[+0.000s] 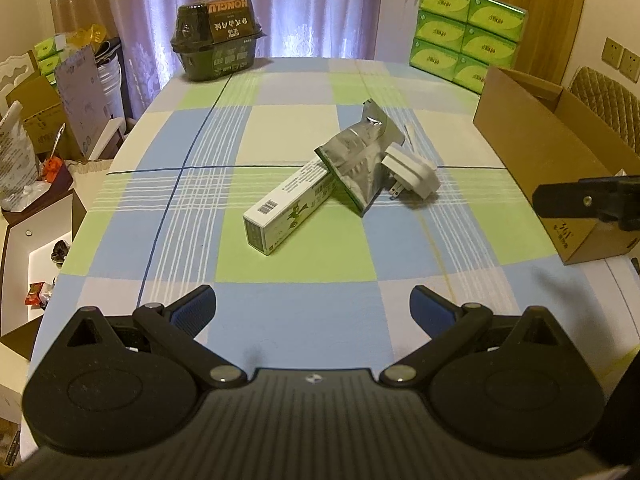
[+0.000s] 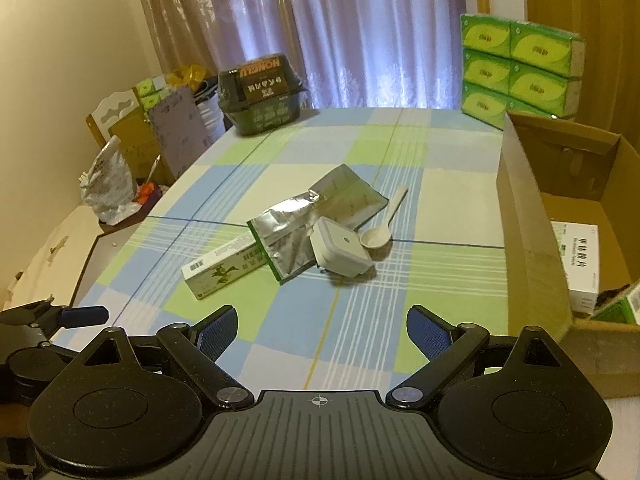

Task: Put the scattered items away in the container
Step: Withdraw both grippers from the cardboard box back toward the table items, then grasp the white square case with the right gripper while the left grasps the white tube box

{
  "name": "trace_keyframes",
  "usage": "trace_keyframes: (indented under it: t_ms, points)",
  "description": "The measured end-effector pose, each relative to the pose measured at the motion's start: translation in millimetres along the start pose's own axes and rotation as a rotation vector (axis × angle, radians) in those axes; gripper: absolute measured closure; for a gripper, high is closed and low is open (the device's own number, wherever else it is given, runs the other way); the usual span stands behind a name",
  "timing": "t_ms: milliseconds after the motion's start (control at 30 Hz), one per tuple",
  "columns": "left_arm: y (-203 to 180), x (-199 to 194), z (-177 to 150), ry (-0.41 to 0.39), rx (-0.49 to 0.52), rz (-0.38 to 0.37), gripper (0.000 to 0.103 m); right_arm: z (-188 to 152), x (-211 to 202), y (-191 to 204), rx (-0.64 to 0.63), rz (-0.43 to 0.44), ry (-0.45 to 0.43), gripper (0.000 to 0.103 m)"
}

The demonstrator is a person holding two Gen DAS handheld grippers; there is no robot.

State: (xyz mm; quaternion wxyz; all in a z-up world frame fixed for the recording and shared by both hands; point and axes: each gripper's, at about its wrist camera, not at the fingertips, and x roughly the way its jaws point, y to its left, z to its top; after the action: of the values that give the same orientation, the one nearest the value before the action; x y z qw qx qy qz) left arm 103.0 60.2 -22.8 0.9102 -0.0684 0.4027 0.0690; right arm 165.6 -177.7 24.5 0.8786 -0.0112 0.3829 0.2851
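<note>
A pile lies mid-table: a long white-and-green box point(image 1: 286, 204) point(image 2: 218, 270), a silver foil pouch point(image 1: 356, 156) point(image 2: 286, 234) across its far end, a white plug adapter point(image 1: 412, 174) point(image 2: 340, 250) beside it, and a white spoon point(image 2: 382, 228) behind, with a second pouch point(image 2: 348, 196) at the back. The open cardboard box point(image 1: 532, 140) point(image 2: 532, 216) stands at the right and holds a white packet point(image 2: 578, 262). My left gripper point(image 1: 312, 308) is open and empty, well short of the pile. My right gripper point(image 2: 322, 330) is open too, near the cardboard box's wall.
A dark food container point(image 1: 218, 40) point(image 2: 262, 94) sits at the table's far left corner. Stacked green tissue packs point(image 1: 468, 36) point(image 2: 520, 66) stand behind the cardboard box. Bags and boxes point(image 1: 48, 120) crowd the floor left of the table. Curtains hang behind.
</note>
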Motion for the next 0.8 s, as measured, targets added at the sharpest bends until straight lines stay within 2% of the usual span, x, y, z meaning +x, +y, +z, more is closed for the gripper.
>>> trace_keyframes:
  t_ms: [333,467,633,800]
  points:
    - [6.3,27.2,19.4,-0.011,0.035,-0.02,0.002,16.8,41.7,-13.8,-0.006,0.02,0.028,0.007]
    - [9.1,39.6,28.4,-0.016,0.056,-0.024,0.002,25.8,64.0,-21.1,0.024,0.061,0.053,0.007]
    - [14.8,55.8,36.0,-0.016,0.087,-0.032,0.002,32.9,88.4,-30.0,0.024,0.072,0.081,0.007]
    - [20.9,75.0,43.1,-0.004,0.137,-0.027,0.008,35.0,105.5,-43.1,0.07,0.091,0.105,0.007]
